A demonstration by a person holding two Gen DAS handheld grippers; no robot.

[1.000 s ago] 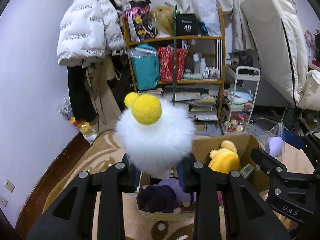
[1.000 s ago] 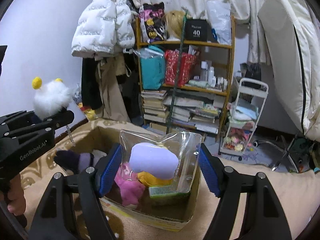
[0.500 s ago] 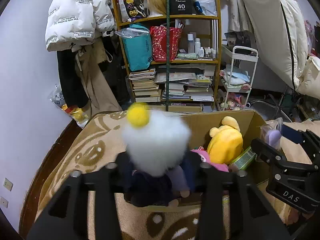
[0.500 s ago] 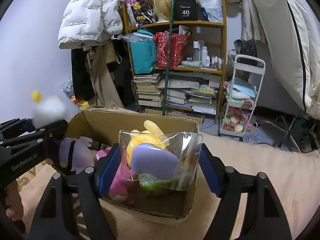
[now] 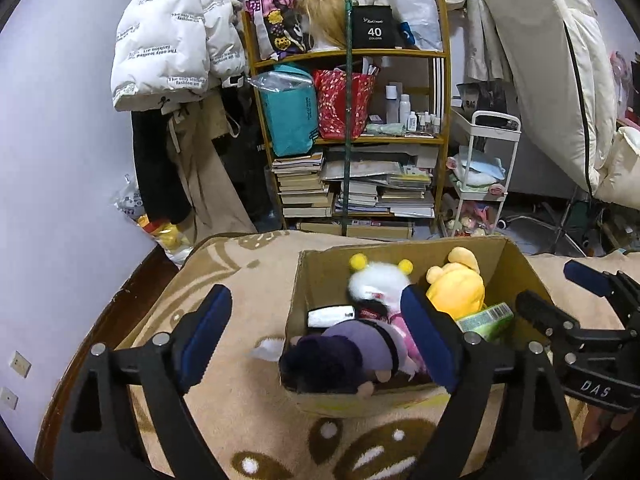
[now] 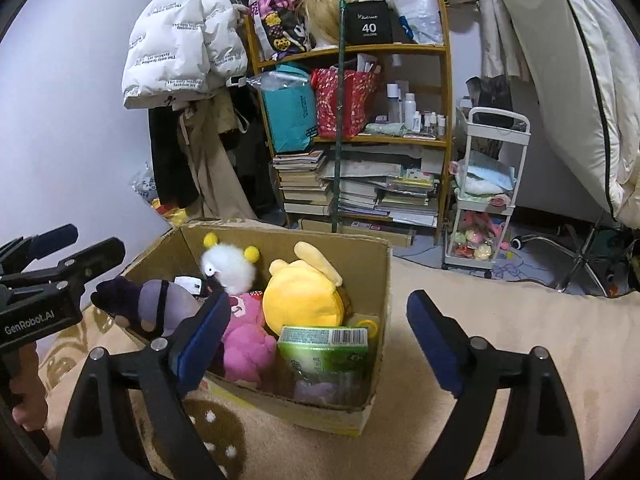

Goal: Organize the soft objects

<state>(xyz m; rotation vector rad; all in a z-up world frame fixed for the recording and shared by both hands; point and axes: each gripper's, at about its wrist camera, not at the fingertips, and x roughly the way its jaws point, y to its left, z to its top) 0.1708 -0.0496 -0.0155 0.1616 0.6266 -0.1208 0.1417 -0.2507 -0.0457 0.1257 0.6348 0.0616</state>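
A cardboard box (image 5: 516,258) (image 6: 384,280) stands on the beige rug. Inside lie a white fluffy toy with yellow pompoms (image 5: 378,280) (image 6: 229,266), a yellow plush (image 5: 456,288) (image 6: 304,292), a purple plush (image 5: 344,354) (image 6: 156,300), a pink plush (image 6: 244,340), a green pack (image 6: 324,344) and a clear pouch with a lilac item (image 6: 320,390). My left gripper (image 5: 316,328) is open and empty above the box's near left side. My right gripper (image 6: 316,328) is open and empty above the box's near right corner.
A wooden shelf (image 5: 352,136) with bags, bottles and stacked books stands behind the box. A white trolley (image 6: 486,184) is to its right. A white jacket (image 5: 172,36) hangs at left. A mattress (image 5: 552,72) leans at right.
My left gripper opened and the white fluffy toy dropped into the box. My right gripper opened and the clear pouch with the lilac item now lies in the box.
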